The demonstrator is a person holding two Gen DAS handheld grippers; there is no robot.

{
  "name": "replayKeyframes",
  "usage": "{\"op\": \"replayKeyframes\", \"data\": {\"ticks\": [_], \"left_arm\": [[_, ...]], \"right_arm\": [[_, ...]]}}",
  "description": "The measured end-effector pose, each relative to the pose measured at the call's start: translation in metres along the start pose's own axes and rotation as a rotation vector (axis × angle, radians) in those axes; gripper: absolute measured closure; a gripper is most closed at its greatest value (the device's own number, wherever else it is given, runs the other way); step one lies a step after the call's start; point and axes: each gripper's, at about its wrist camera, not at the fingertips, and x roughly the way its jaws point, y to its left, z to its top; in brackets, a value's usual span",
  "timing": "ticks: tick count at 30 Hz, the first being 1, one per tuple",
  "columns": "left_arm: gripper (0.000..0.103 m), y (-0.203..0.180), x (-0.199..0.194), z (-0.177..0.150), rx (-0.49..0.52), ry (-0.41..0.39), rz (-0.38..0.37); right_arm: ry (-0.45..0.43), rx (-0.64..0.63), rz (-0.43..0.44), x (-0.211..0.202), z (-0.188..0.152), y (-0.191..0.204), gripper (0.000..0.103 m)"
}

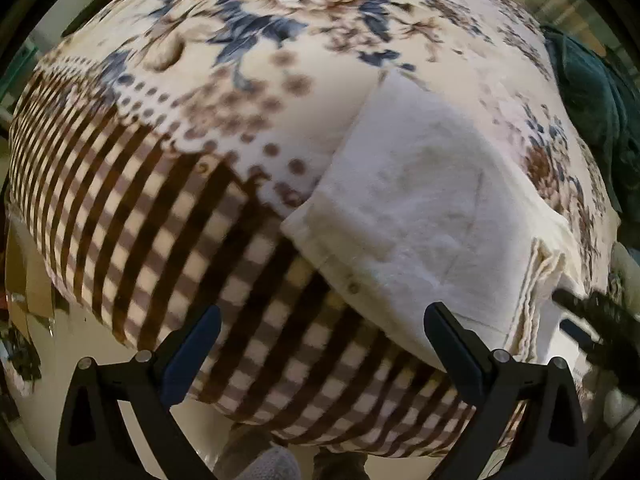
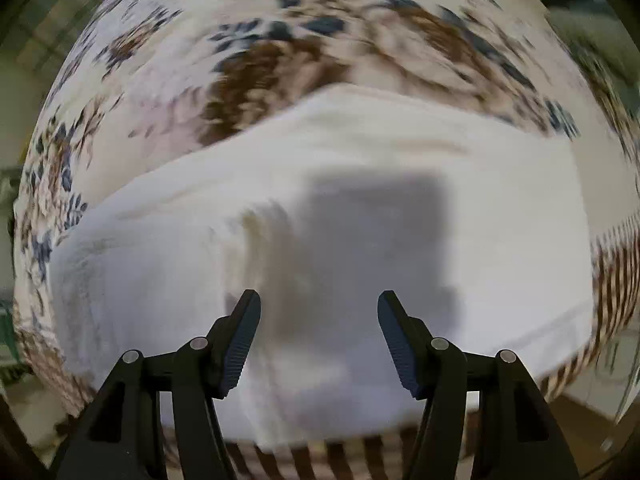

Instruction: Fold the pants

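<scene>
White pants (image 1: 432, 208) lie folded into a thick rectangle on a floral and checked blanket (image 1: 168, 168). A small button shows near their front edge, and stacked layers show at their right end. My left gripper (image 1: 320, 320) is open and empty, above the blanket's front, at the pants' near left corner. In the right wrist view the pants (image 2: 500, 240) fill the middle, blurred. My right gripper (image 2: 318, 308) is open and empty just above them, casting a square shadow on the cloth. The right gripper also shows at the right edge of the left wrist view (image 1: 588, 312).
The blanket (image 2: 280, 60) covers a raised surface whose front edge drops to a pale floor (image 1: 120, 336). A dark green cloth (image 1: 592, 92) lies at the far right. Cardboard (image 1: 24, 272) and clutter sit on the floor at the left.
</scene>
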Motion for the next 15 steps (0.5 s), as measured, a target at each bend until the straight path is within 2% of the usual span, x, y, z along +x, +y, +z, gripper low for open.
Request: {"op": "replayKeyframes", "data": {"ticks": [2, 4, 8, 10, 12, 13, 15], "left_arm": [[0.000, 0.005, 0.005, -0.002, -0.012, 0.009, 0.011], [0.000, 0.009, 0.008, -0.002, -0.024, 0.015, 0.015], [0.000, 0.013, 0.008, -0.005, -0.045, 0.007, -0.009], [0.000, 0.016, 0.009, -0.007, -0.074, 0.003, -0.030], [0.000, 0.018, 0.009, -0.010, -0.100, 0.006, -0.044], [0.000, 0.019, 0.008, -0.012, -0.120, 0.006, -0.057], [0.000, 0.024, 0.003, -0.018, -0.170, -0.006, -0.075]], "right_arm": [[0.029, -0.070, -0.008, 0.016, 0.004, 0.025, 0.042], [0.063, -0.118, -0.031, 0.029, 0.006, 0.043, 0.053], [0.063, -0.177, -0.122, 0.028, 0.006, 0.061, 0.052], [0.060, -0.186, -0.160, 0.022, 0.006, 0.061, 0.043], [0.051, -0.184, -0.184, 0.013, 0.004, 0.055, 0.027], [0.053, -0.179, -0.186, 0.008, 0.002, 0.050, 0.024], [0.075, -0.151, -0.181, -0.001, -0.003, 0.031, 0.010]]}}
